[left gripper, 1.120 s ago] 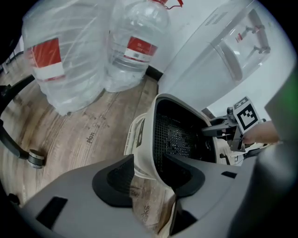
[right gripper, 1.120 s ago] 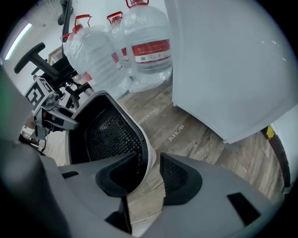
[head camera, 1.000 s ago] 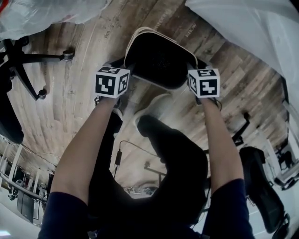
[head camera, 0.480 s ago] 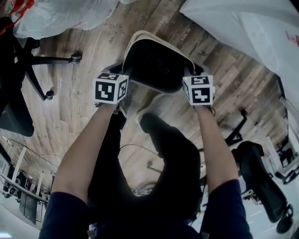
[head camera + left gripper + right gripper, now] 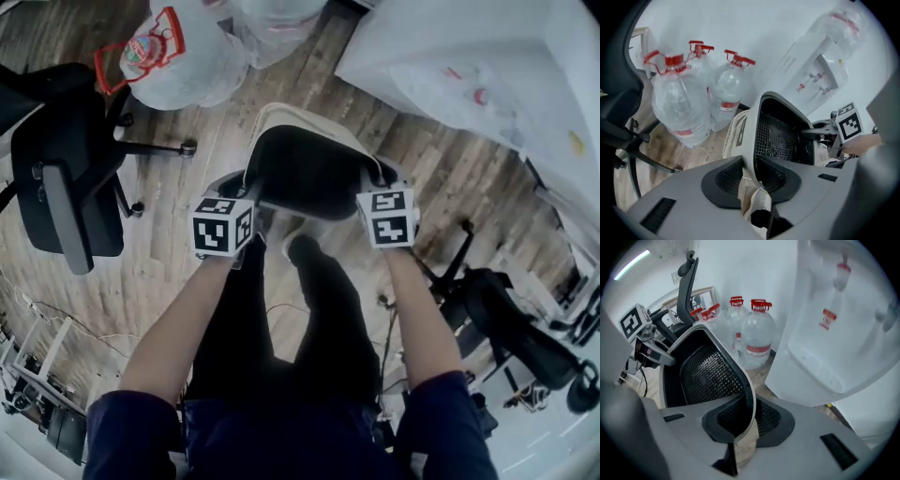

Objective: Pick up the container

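The container (image 5: 309, 169) is a beige bin with a black mesh lining, held above the wooden floor between my two grippers. My left gripper (image 5: 246, 187) pinches its left rim. In the left gripper view the rim wall (image 5: 751, 140) sits squeezed between the two grey pads of the left gripper (image 5: 749, 173). My right gripper (image 5: 373, 183) clamps the opposite rim, and its jaws are still closing on it. In the right gripper view the curved rim (image 5: 749, 394) runs between the pads of the right gripper (image 5: 749, 416), and the mesh inside (image 5: 705, 371) faces me.
Large water bottles with red caps (image 5: 178, 56) (image 5: 677, 103) (image 5: 757, 333) stand just beyond the container. A white water dispenser (image 5: 487, 84) (image 5: 843, 324) is at the right. Black office chairs stand at the left (image 5: 66, 169) and lower right (image 5: 506, 328).
Both grippers have stayed on the container's rims. The view has swung, bringing the water bottles and the left chair further into the picture.
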Available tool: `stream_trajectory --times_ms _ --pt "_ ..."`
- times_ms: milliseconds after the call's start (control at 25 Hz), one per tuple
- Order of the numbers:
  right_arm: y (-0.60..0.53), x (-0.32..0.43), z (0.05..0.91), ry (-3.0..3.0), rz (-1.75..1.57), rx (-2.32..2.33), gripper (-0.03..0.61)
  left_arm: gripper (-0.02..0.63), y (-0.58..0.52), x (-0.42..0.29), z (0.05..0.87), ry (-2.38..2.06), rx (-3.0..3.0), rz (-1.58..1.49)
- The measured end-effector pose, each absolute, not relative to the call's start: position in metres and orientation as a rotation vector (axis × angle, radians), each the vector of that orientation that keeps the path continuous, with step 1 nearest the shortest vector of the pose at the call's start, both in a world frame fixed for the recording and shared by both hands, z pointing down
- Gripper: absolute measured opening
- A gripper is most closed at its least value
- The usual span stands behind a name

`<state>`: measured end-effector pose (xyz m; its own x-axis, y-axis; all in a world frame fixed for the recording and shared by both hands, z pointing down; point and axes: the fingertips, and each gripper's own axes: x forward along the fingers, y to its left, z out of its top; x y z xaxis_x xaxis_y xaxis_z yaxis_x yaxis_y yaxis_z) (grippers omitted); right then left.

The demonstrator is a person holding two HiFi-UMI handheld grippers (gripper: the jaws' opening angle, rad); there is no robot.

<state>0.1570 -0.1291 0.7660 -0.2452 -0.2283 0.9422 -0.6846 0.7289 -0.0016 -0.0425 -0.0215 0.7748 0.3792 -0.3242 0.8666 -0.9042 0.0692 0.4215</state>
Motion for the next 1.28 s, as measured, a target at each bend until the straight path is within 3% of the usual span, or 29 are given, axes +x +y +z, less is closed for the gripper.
stream_trajectory --times_ms 400,720,1280 --pt "-0.119 0.128 0.581 -1.885 0.455 0.831 0.060 0.115 -0.012 -0.074 0.596 -1.271 1.551 0.534" --pt "-0.086 0.122 0.481 -1.921 0.445 0.875 0.058 0.112 0.018 -0.081 0.495 -1.294 1.582 0.503" --pt "-0.046 0.115 0.392 -1.990 0.423 0.946 0.055 0.110 0.061 -0.089 0.408 -1.366 1.602 0.385"
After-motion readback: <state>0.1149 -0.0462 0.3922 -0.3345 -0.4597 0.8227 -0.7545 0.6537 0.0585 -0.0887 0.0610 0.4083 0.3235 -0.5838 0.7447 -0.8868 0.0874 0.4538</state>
